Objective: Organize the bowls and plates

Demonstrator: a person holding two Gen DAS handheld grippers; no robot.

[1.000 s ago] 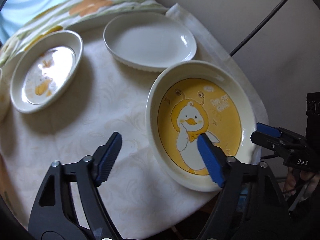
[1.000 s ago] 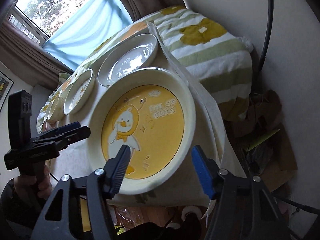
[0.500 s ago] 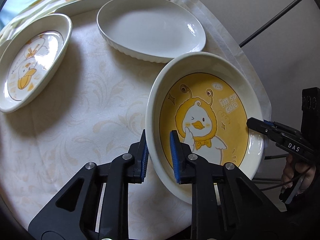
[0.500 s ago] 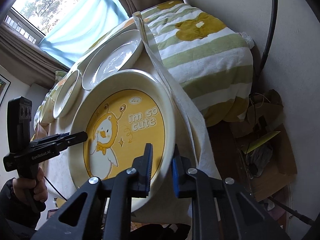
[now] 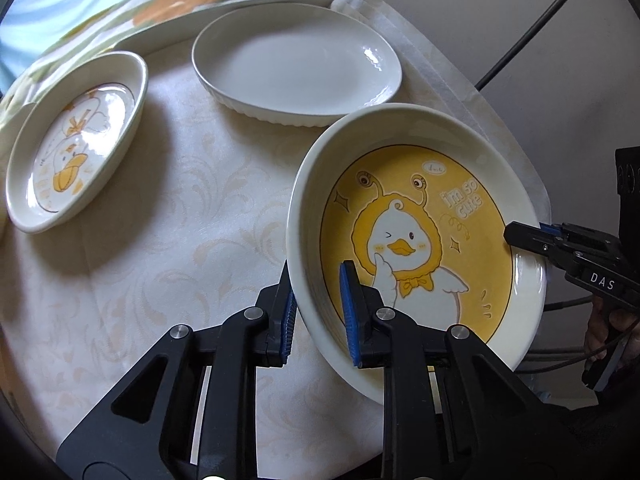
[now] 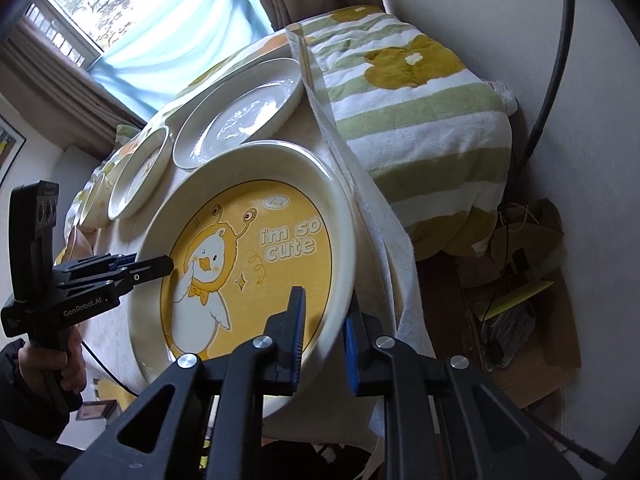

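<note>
A large cream plate with a yellow duck picture [image 5: 416,240] is held at both sides and tilted above the table. My left gripper [image 5: 318,312] is shut on its left rim. My right gripper [image 6: 322,340] is shut on its right rim; it also shows in the left wrist view [image 5: 520,236] at the plate's far edge. The same plate fills the right wrist view [image 6: 248,264], where the left gripper [image 6: 160,268] clamps the opposite rim. A plain white oval plate [image 5: 296,64] and a smaller duck plate [image 5: 76,140] lie on the table beyond.
The table has a cream patterned cloth [image 5: 180,220]. A green and white striped blanket [image 6: 420,92] lies behind it. A wall [image 5: 500,12] and a black cable [image 5: 532,28] are at the right. More bowls [image 6: 96,204] sit at the far left. Cardboard and clutter [image 6: 520,280] lie on the floor.
Both grippers closed from wide open onto opposite rims of the large duck plate. The plate then lifted and tilted off the cloth.
</note>
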